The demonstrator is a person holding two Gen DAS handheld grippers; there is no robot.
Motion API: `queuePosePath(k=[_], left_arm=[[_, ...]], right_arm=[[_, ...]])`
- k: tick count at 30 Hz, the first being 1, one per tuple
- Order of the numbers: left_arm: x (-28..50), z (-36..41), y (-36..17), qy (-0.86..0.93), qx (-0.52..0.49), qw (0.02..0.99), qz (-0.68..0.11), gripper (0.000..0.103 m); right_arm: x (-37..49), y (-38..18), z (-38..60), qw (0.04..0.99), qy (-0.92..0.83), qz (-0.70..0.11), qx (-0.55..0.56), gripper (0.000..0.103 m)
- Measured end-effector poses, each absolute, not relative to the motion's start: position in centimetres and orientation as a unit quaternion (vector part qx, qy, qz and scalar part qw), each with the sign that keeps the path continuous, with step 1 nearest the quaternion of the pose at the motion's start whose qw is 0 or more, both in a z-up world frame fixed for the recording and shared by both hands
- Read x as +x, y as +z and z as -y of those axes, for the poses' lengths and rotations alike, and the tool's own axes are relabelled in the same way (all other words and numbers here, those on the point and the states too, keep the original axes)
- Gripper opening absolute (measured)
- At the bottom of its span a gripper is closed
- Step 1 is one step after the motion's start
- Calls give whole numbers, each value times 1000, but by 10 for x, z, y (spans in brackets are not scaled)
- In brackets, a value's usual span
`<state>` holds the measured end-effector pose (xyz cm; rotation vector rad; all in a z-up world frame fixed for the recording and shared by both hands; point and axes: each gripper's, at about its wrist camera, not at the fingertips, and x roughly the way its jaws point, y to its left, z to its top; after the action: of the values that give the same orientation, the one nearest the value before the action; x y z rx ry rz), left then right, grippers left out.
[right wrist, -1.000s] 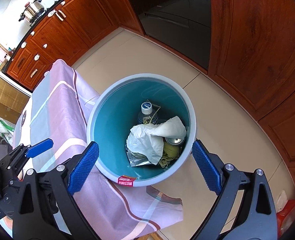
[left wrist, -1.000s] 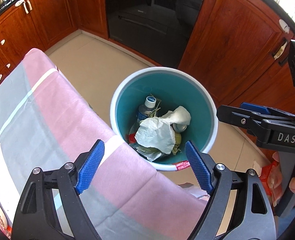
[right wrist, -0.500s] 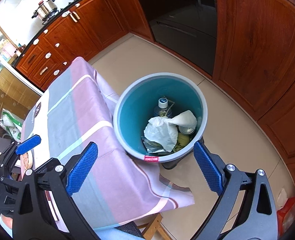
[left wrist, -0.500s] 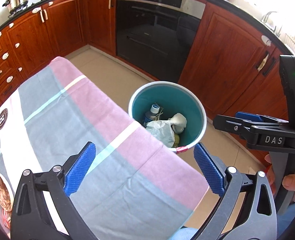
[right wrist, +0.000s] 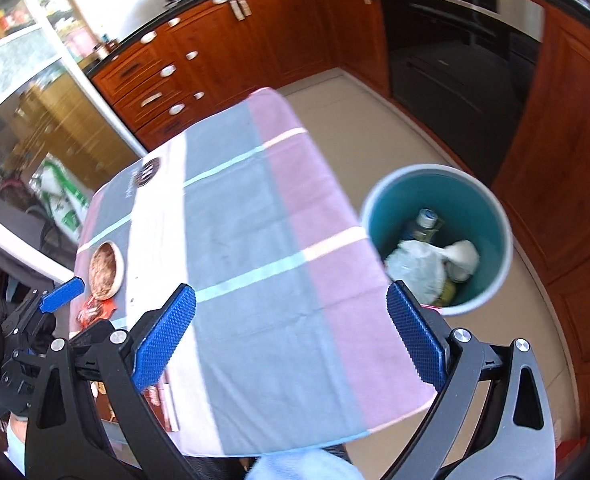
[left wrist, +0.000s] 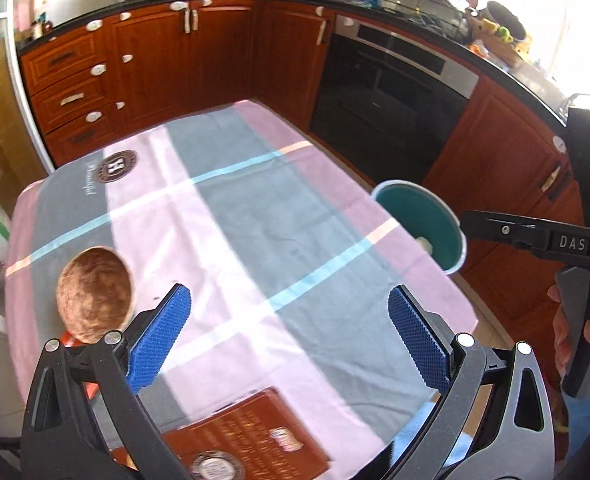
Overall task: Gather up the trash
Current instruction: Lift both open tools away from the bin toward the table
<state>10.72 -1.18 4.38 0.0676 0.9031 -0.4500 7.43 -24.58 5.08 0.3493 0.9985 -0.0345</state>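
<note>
Your worktop (left wrist: pixel 279 236) and the floor beside it

Your worktop wears a cloth (right wrist: pixel 255 248) of pink, grey and white blocks crossed by pale blue stripes, with a round dark emblem (left wrist: pixel 116 165) near its far corner. On it you have a round brown bowl (left wrist: pixel 94 294) at the left, a reddish wrapper (right wrist: pixel 94 312) touching its near side, and a brown printed card (left wrist: pixel 247 436) at the near edge. On the tiled floor (right wrist: pixel 375 120), just off the right edge, stands a teal-lined bin (right wrist: pixel 495 216).

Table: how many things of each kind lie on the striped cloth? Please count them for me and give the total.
wooden bowl: 1
red wrapper: 1
flat brown printed item: 1
Total: 3
</note>
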Motion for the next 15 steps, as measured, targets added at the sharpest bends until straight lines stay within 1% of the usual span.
queuePosePath(k=[8,11,15], left_arm=[[114,-129,16,-108,-3,887,-450,99],[111,-164,-3,-91,-12,880,-466,99],[106,-191,-27,-88,-12,868,-489,99]], right_arm=[[113,42,141,864,64,-489,99,92],[125,34,105,862,83,-497,65,92],[139,19,66,854,98,-510,27,92]])
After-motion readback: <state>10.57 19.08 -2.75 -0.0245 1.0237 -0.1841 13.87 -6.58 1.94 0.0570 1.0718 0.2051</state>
